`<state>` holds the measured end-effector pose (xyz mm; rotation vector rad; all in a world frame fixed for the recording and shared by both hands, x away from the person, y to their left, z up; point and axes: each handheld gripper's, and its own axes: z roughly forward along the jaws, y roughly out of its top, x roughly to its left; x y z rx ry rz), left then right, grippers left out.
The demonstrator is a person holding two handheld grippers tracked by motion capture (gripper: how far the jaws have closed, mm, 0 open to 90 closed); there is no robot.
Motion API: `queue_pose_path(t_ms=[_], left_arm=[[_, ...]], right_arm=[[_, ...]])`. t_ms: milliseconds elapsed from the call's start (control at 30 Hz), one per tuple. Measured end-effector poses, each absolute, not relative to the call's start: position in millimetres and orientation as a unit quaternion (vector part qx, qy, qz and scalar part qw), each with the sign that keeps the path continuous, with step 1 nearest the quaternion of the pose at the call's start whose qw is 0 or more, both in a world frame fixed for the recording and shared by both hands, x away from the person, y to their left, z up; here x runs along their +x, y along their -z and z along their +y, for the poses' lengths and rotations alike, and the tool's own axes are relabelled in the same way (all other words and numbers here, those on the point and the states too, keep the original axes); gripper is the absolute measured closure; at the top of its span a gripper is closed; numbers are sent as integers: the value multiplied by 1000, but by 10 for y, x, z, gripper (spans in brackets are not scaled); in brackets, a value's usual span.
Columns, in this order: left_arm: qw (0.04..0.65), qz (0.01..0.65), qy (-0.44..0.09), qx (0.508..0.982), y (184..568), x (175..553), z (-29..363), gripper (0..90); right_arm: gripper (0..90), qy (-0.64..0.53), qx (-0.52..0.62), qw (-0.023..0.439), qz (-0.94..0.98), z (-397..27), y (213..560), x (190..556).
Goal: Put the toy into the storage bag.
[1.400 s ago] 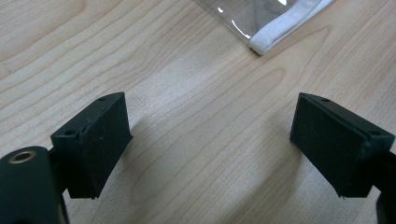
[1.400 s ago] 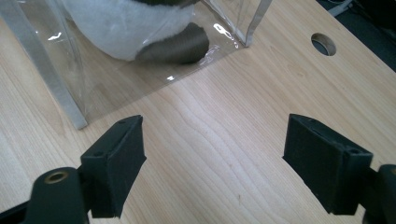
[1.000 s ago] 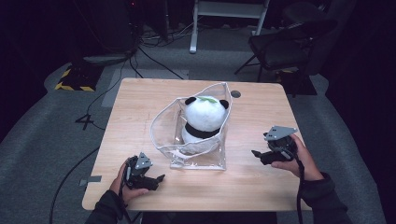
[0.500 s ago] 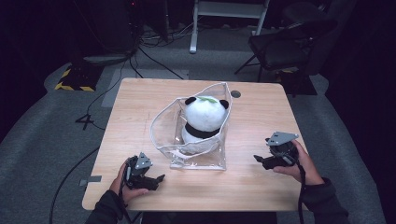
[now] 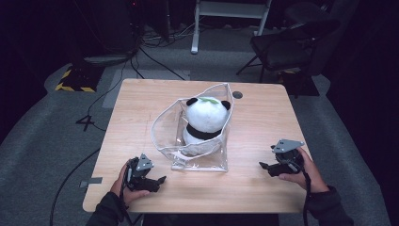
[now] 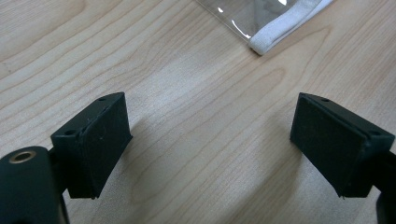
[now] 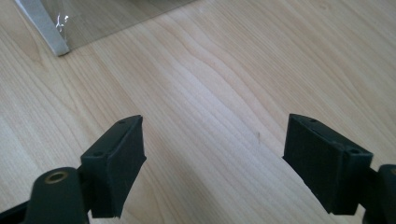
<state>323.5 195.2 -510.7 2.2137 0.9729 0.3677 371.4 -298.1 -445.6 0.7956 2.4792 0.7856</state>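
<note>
Surface: the wooden table (image 5: 263,122) carries a clear plastic bag (image 5: 200,162) at its middle, with your two hands at the near edge on either side of it.

Bag: transparent, white-edged, standing open at the top; its near face rests on the wood between your two grippers, well apart from both.

Contents: a black-and-white panda plush (image 5: 205,120) sits upright inside the bag, head above the rim, a small green patch on its crown.

Left gripper: your left gripper (image 5: 157,181) lies low over the table at the near left corner, pointing toward the bag's near left corner. In the left gripper view its jaws stand wide with nothing but bare wood between them — the bag's white-edged corner (image 6: 280,32) shows ahead and slightly right of the gap, not touched.

Right gripper: your right gripper (image 5: 263,165) sits near the right edge, pointing leftward at the bag's near right corner. In the right gripper view its jaws are spread apart and hold nothing; the bag's corner (image 7: 46,23) appears ahead and to the left of the left-hand jaw, clear of it.

Bag relative to grippers: it lies ahead of both, nearer the table's centre — no jaw is in contact with plastic or plush.

Hands: your left hand (image 5: 123,186) and right hand (image 5: 301,172) each wrap a gripper body, dark sleeves entering from the bottom.

Surroundings: a black chair (image 5: 287,44) and cables on the grey floor beyond the table.
</note>
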Motion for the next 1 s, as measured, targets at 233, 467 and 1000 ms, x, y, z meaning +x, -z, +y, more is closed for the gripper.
queue_pose_path(t_ms=[233, 467, 1000], left_arm=[[341, 374, -141, 851, 5107, 3235, 1952, 122], [341, 374, -141, 851, 5107, 3235, 1952, 122], [341, 374, -141, 851, 5107, 3235, 1952, 122]], right_arm=[[207, -282, 294, 207, 889, -3090, 4546, 3651], [207, -283, 304, 203, 887, -3181, 4617, 3597], [209, -294, 322, 192, 879, -3389, 4778, 3454]])
